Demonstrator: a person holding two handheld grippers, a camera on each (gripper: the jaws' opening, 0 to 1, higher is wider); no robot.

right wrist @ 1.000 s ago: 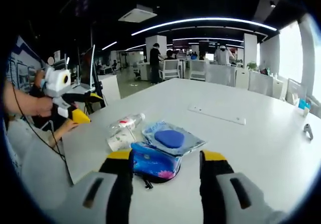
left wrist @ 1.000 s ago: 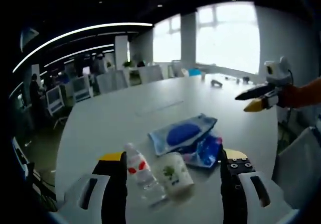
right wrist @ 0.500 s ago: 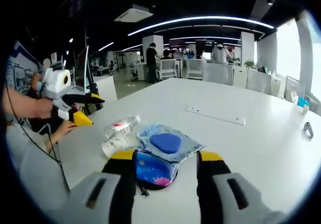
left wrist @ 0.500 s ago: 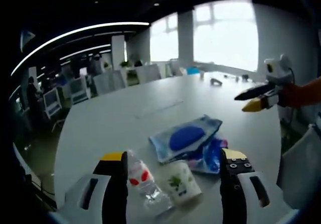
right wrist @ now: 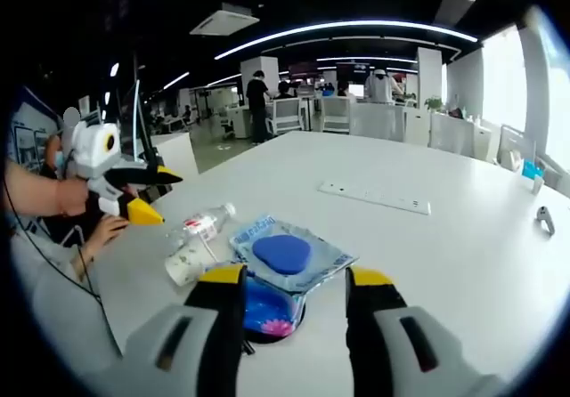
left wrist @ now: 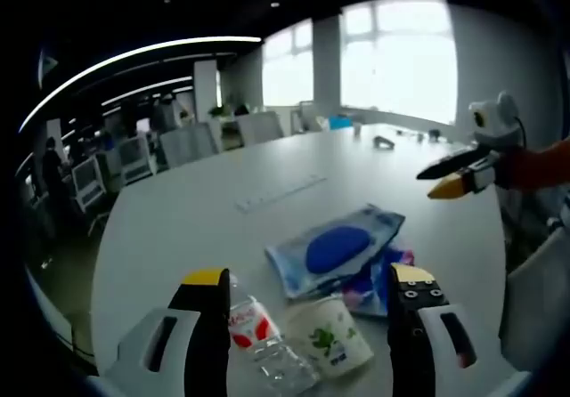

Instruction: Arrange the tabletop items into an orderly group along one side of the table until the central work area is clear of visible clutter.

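A: In the left gripper view, what sits at the bottom?
B: The left claw (left wrist: 307,299), jaws wide apart and holding nothing. Between them, low in the frame, a plastic bottle (left wrist: 258,335) lies on the white surface (left wrist: 178,228), with a paper cup (left wrist: 337,345) on its side touching it.
A: And further right?
B: Just above, a clear pouch with a blue pad (left wrist: 337,247) overlaps a blue floral bag (left wrist: 378,281). The right claw (left wrist: 436,182) hangs at the right edge, well apart, jaws nearly together, empty.
A: The right gripper view?
B: The left claw (right wrist: 151,197) at the left edge, then bottle (right wrist: 200,226) and cup (right wrist: 189,259). The pouch (right wrist: 283,255) lies centre; the bag (right wrist: 272,312) rests between the wide, empty right claw (right wrist: 294,281) jaws.
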